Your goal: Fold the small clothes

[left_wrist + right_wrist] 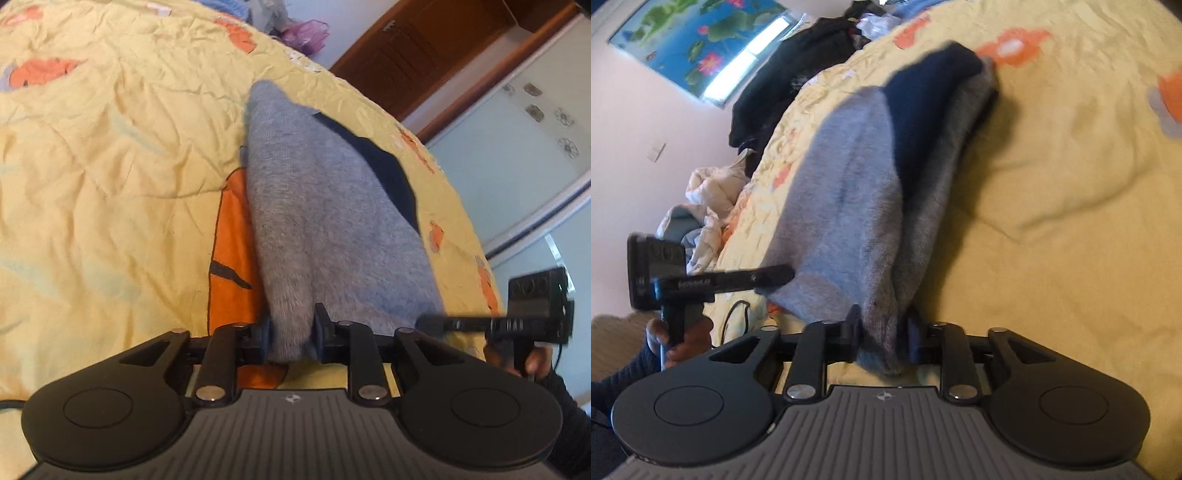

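My right gripper (882,332) pinches one end of a grey garment (849,192) with a dark navy patch, which stretches away over the yellow bedspread (1052,221), while my left gripper (713,282) grips the garment's near left edge, beside the bed's left edge.

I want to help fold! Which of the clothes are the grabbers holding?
The grey garment with the navy patch; both grippers pinch it. The black pile lies untouched.
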Action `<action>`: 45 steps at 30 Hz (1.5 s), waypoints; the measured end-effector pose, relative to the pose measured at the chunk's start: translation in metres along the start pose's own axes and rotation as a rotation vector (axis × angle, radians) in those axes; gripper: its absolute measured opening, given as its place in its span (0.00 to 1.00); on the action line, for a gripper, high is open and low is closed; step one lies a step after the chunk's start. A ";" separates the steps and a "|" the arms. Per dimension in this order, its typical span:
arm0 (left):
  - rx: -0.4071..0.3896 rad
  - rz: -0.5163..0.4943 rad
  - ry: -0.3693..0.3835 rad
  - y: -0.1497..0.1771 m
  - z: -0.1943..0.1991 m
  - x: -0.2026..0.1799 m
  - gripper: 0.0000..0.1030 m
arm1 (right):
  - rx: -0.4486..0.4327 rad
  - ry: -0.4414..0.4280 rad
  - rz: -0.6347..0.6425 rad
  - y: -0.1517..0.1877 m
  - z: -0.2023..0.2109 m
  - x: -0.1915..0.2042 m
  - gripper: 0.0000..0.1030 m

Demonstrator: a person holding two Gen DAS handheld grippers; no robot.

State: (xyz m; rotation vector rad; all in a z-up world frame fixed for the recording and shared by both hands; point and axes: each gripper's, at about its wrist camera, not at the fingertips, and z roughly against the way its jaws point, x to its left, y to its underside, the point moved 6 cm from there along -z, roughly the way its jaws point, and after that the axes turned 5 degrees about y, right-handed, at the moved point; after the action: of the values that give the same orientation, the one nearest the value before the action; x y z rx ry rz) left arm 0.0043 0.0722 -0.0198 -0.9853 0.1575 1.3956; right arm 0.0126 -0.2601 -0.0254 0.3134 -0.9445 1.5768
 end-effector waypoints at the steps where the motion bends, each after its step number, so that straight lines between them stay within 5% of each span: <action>1: -0.004 -0.029 0.007 -0.003 0.007 -0.005 0.23 | -0.036 0.005 -0.016 -0.007 0.009 -0.002 0.46; 4: -0.084 -0.161 -0.037 -0.018 0.031 -0.024 0.33 | -0.213 -0.025 -0.060 -0.042 0.044 -0.008 0.65; 6: -0.162 -0.282 -0.136 -0.029 0.034 -0.042 0.67 | -0.295 -0.009 -0.100 -0.074 0.053 -0.017 0.65; 8: -0.263 -0.402 -0.237 -0.036 0.025 -0.064 0.79 | -0.328 0.031 -0.114 -0.101 0.048 -0.024 0.65; 13: -0.199 -0.506 -0.292 -0.032 -0.044 -0.081 0.78 | -0.284 0.081 -0.136 -0.140 -0.004 -0.024 0.60; 16: -0.143 -0.490 -0.320 -0.024 -0.077 -0.072 0.77 | -0.269 0.140 -0.105 -0.144 -0.029 -0.015 0.20; 20: -0.121 -0.508 -0.312 -0.015 -0.089 -0.075 0.77 | -0.339 0.201 0.033 -0.162 -0.022 0.010 0.18; 23: -0.124 -0.505 -0.318 -0.009 -0.091 -0.076 0.77 | -0.334 0.239 0.049 -0.180 -0.026 0.007 0.17; 27: -0.121 -0.493 -0.317 -0.009 -0.089 -0.078 0.77 | -0.208 0.301 0.014 -0.170 -0.066 -0.025 0.17; 32: -0.115 -0.509 -0.317 -0.010 -0.090 -0.076 0.77 | -0.342 0.293 -0.096 -0.160 -0.039 -0.028 0.47; 34: -0.117 -0.510 -0.317 -0.010 -0.090 -0.076 0.77 | -0.462 0.349 -0.088 -0.163 -0.017 -0.024 0.47; 37: -0.123 -0.506 -0.315 -0.010 -0.091 -0.076 0.78 | -0.526 0.303 -0.003 -0.163 -0.004 0.006 0.47; 42: -0.119 -0.508 -0.320 -0.010 -0.091 -0.077 0.78 | -0.429 0.309 0.281 -0.153 -0.043 0.063 0.53; 45: -0.119 -0.506 -0.315 -0.009 -0.090 -0.076 0.78 | -0.310 0.426 0.334 -0.146 -0.083 0.048 0.52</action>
State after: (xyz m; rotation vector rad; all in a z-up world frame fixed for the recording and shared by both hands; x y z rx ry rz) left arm 0.0348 -0.0424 -0.0228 -0.8149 -0.3899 1.0782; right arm 0.1597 -0.1734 0.0113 -0.4043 -0.9139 1.6730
